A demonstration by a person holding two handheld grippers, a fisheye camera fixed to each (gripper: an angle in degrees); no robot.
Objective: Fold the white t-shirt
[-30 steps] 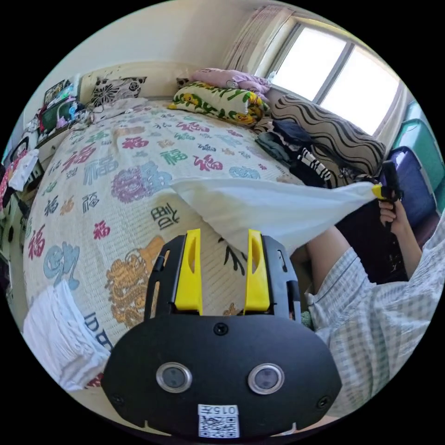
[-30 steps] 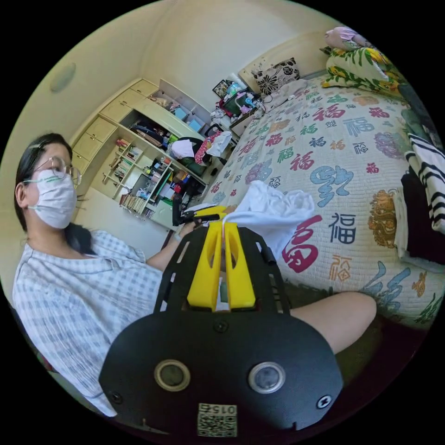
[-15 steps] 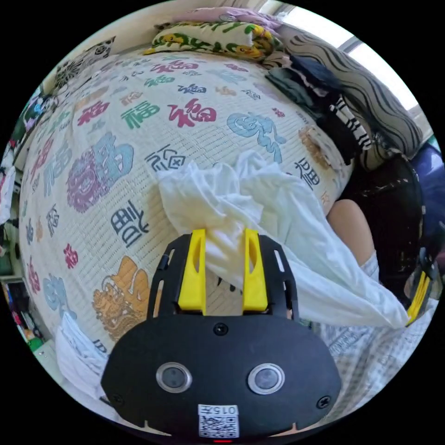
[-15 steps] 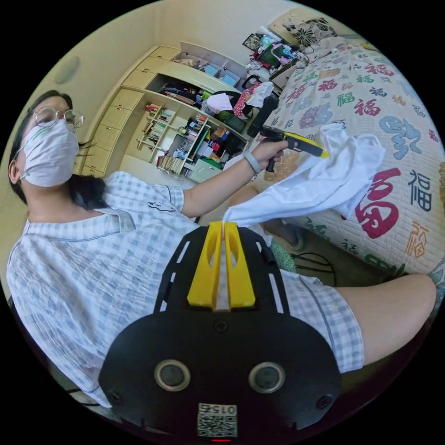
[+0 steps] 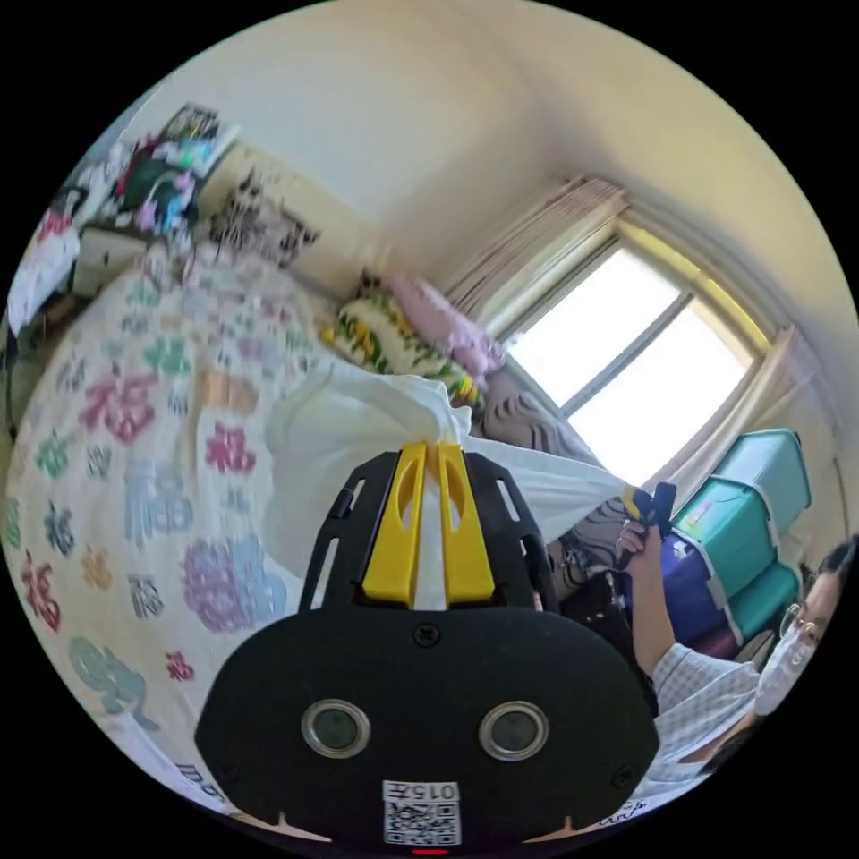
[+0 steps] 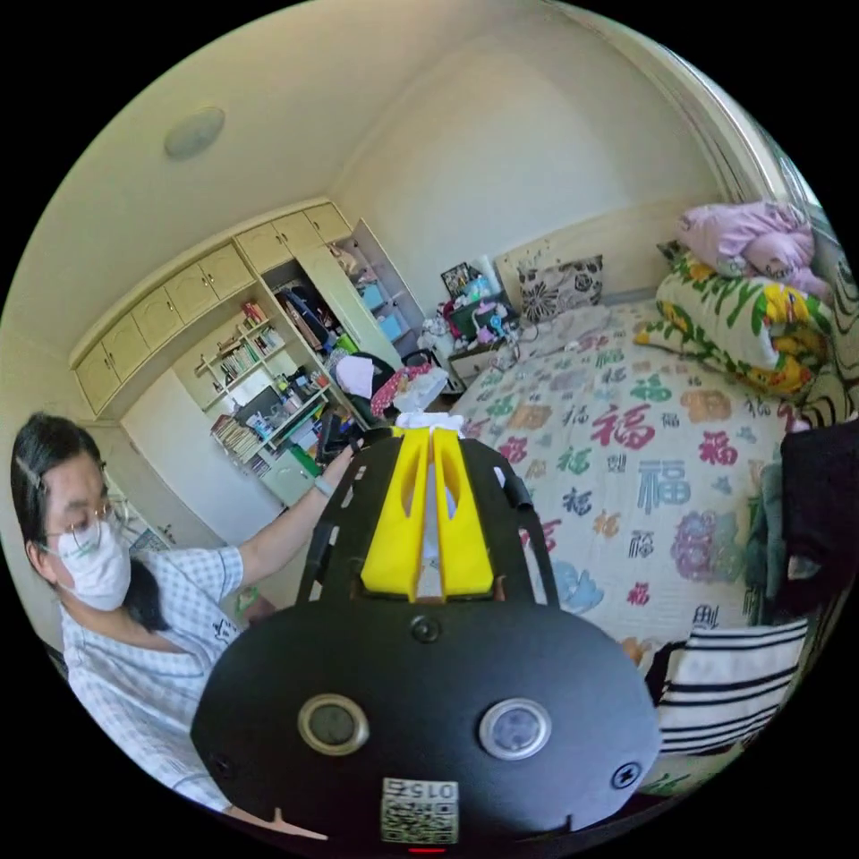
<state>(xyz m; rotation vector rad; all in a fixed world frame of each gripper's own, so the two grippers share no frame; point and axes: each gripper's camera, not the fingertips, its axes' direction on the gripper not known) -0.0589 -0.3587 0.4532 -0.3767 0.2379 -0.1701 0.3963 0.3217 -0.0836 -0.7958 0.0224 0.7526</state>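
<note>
In the left gripper view my left gripper (image 5: 432, 449) is shut on a bunched edge of the white t-shirt (image 5: 340, 429). The shirt hangs above the bed and stretches right to my right gripper (image 5: 646, 506), held in a hand. In the right gripper view my right gripper (image 6: 429, 436) is shut on white cloth. A small tuft of the t-shirt (image 6: 428, 419) pokes out past the jaw tips. The rest of the shirt is hidden behind the gripper body. A hand holds my left gripper (image 6: 329, 438) just left of the jaws.
The bed (image 6: 644, 483) has a quilt with coloured characters. Folded bedding (image 6: 743, 313) is piled at its head and dark and striped clothes (image 6: 743, 680) lie at one side. Teal storage boxes (image 5: 743, 519) stand by the window (image 5: 644, 376). Cluttered shelves (image 6: 268, 385) line the wall behind the person (image 6: 134, 617).
The left gripper has shut on the shirt it stood open over. Both grippers have risen, lifting the shirt off the quilt.
</note>
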